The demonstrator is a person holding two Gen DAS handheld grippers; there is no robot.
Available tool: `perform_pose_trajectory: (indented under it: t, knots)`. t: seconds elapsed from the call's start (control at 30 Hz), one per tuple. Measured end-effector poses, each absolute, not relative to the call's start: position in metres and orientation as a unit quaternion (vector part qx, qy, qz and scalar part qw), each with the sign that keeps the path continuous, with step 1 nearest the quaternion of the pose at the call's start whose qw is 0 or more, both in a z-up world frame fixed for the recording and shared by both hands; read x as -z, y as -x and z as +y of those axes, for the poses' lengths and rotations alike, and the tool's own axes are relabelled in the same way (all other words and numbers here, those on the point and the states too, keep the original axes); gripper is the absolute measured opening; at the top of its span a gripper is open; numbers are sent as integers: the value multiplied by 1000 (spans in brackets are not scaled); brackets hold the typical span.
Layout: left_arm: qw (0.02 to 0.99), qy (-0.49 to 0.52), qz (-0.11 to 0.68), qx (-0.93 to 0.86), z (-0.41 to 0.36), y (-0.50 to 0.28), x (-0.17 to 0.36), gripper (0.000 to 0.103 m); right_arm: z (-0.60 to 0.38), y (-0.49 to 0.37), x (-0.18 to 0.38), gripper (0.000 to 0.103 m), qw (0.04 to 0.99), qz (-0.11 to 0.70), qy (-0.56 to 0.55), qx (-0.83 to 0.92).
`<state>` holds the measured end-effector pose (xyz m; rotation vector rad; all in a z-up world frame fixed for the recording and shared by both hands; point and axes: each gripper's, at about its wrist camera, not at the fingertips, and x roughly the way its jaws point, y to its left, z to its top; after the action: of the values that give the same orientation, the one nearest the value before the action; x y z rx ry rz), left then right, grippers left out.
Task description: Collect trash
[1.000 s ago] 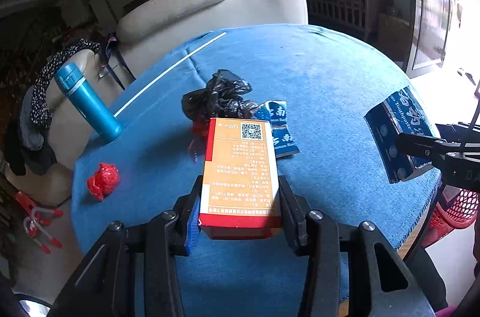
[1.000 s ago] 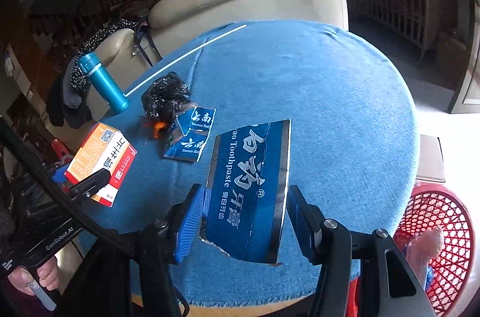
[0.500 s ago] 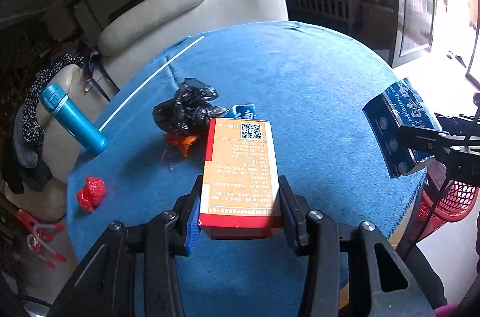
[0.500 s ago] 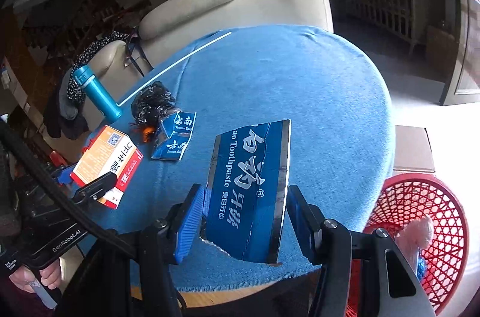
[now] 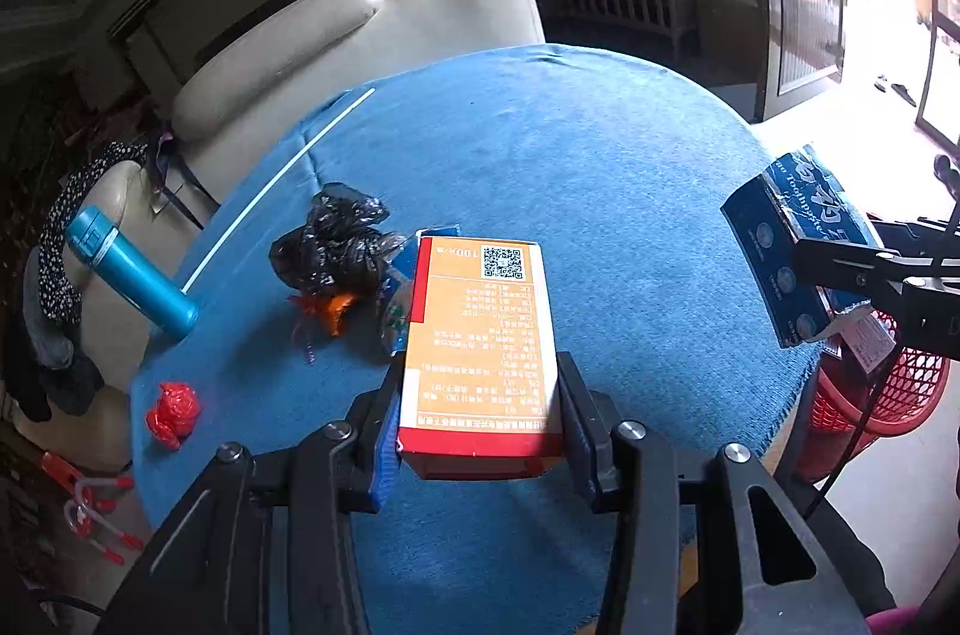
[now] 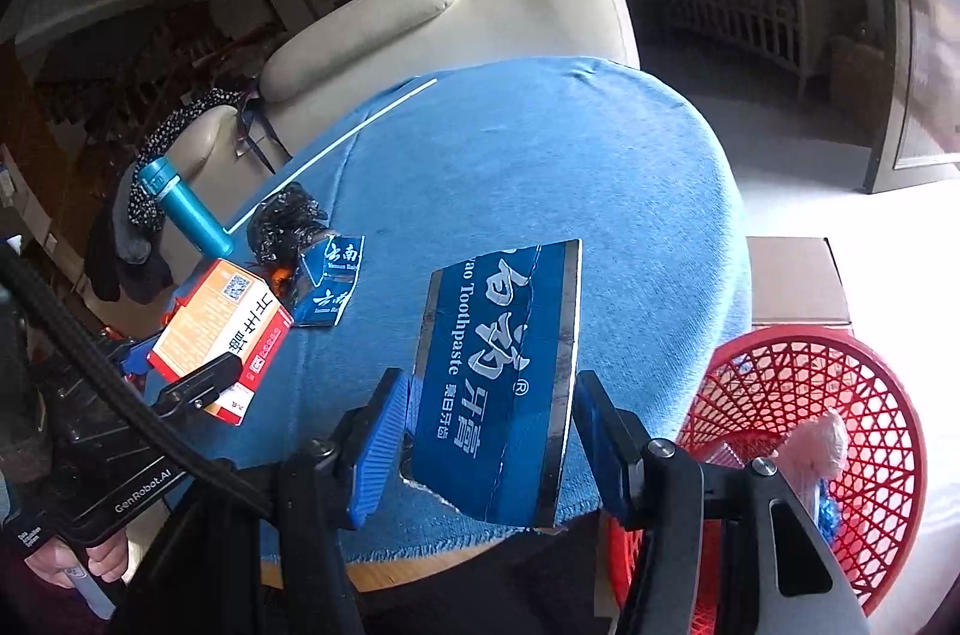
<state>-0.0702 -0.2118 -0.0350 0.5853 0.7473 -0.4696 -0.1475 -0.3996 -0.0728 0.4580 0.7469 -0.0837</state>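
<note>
My left gripper [image 5: 477, 419] is shut on an orange and red carton [image 5: 480, 347], held above the blue-clothed round table [image 5: 570, 167]. The carton [image 6: 219, 335] also shows at the left of the right wrist view. My right gripper [image 6: 489, 431] is shut on a flattened blue toothpaste box [image 6: 504, 371], which appears at the right edge of the left wrist view as the toothpaste box [image 5: 792, 251]. A red mesh basket [image 6: 804, 425] stands on the floor beside the table's right edge, with pale trash inside. On the table lie a crumpled black bag [image 5: 336, 245], an orange scrap [image 5: 336, 308] and a torn blue wrapper [image 6: 333, 284].
A teal bottle [image 5: 129, 272] lies at the table's left edge near a red figurine [image 5: 171, 410]. A white stick [image 5: 276, 185] lies across the far left. A cream armchair [image 5: 336, 53] stands behind, a cardboard box [image 6: 792, 281] beside the basket. A person's hand [image 6: 90, 560] holds the left gripper.
Both grippers have shifted right with their boxes still held. The table items slid left in view, and more of the red basket shows under the right gripper.
</note>
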Motion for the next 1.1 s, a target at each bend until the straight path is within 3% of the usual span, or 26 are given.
perform_pose_trajectory:
  t: [1.1]
  knots:
    - [827,-333,345,292,-283,103,45,47,-466,198,88,59,889,342,-279,123]
